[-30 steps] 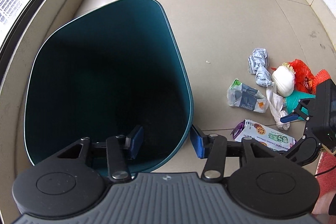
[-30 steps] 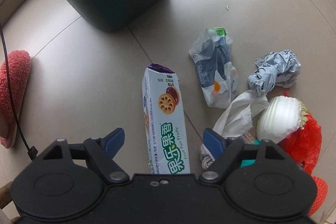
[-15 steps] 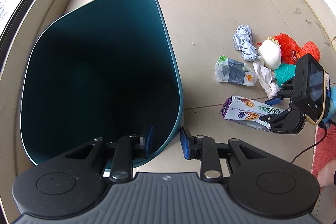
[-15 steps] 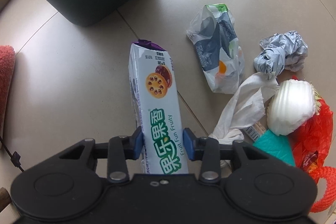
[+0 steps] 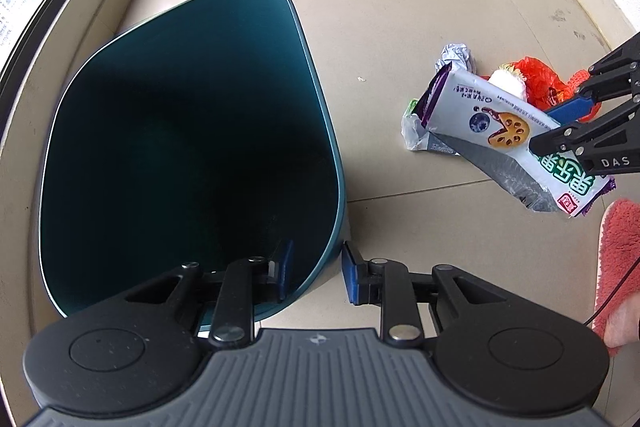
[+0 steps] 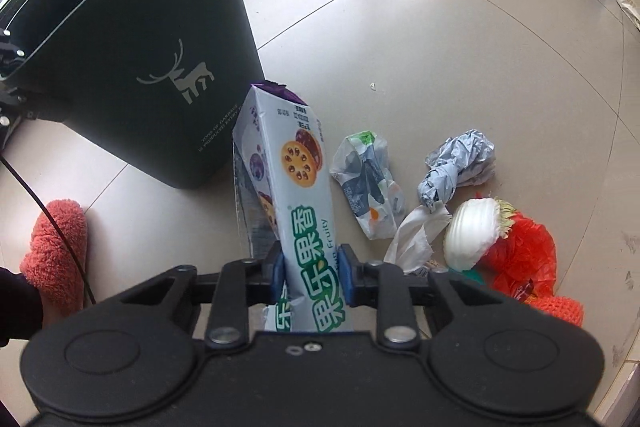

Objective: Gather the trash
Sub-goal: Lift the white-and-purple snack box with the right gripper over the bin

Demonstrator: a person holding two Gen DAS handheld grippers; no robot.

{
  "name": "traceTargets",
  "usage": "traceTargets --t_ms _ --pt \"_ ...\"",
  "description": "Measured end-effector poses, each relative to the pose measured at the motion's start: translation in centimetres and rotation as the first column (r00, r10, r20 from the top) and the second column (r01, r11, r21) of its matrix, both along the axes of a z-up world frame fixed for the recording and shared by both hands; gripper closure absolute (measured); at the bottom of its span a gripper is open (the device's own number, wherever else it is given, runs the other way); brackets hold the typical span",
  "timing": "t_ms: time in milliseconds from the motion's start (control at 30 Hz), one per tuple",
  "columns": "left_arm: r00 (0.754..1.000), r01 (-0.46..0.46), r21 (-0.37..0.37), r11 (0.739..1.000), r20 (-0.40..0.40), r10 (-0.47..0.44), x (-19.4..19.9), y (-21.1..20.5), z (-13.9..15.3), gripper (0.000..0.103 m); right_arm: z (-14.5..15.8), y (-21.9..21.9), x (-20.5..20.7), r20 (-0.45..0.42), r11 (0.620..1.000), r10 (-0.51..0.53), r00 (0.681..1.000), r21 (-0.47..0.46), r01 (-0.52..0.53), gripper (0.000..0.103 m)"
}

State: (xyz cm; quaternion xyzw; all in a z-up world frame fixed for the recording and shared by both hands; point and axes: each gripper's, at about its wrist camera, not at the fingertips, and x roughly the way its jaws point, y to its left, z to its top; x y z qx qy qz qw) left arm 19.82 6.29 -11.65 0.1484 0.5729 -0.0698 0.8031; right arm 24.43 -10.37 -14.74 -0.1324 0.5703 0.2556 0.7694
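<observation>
A dark green trash bin (image 5: 188, 147) stands on the tiled floor; it also shows in the right wrist view (image 6: 140, 67). My left gripper (image 5: 314, 273) straddles the bin's near rim, one finger inside and one outside, jaws close together around the wall. My right gripper (image 6: 310, 273) is shut on a white and purple cookie package (image 6: 296, 183) and holds it off the floor, right of the bin; the package also shows in the left wrist view (image 5: 492, 131).
Trash lies on the floor: a grey-green plastic bag (image 6: 368, 183), a crumpled grey bag (image 6: 460, 167), white tissue (image 6: 416, 235), a white foam net (image 6: 472, 227), a red bag (image 6: 524, 255). A pink fuzzy slipper (image 6: 56, 247) is at the left. A wall and window ledge run behind the bin.
My right gripper closed on the cookie package and lifted it off the floor toward the bin. My left gripper's fingers narrowed around the bin's rim.
</observation>
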Motion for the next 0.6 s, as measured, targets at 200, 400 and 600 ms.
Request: traceTargets --t_ms 200,400,600 --pt "1.0 0.008 -0.001 1.0 0.015 -0.008 -0.5 0.0 0.1 0.077 7.2 1.8 1.5 0.069 0.999 0.012 0.998 0.048 -0.015 0.077" --pt "1.0 0.005 -0.014 1.0 0.023 -0.005 -0.8 0.2 0.5 0.078 13.4 5.8 4.0 0.179 0.993 0.052 0.982 0.091 -0.069 0.077" --pt "0.999 0.006 -0.043 0.999 0.034 -0.005 -0.9 0.6 1.7 0.081 15.1 12.0 5.8 0.231 0.981 0.128 0.964 0.111 -0.157 0.077"
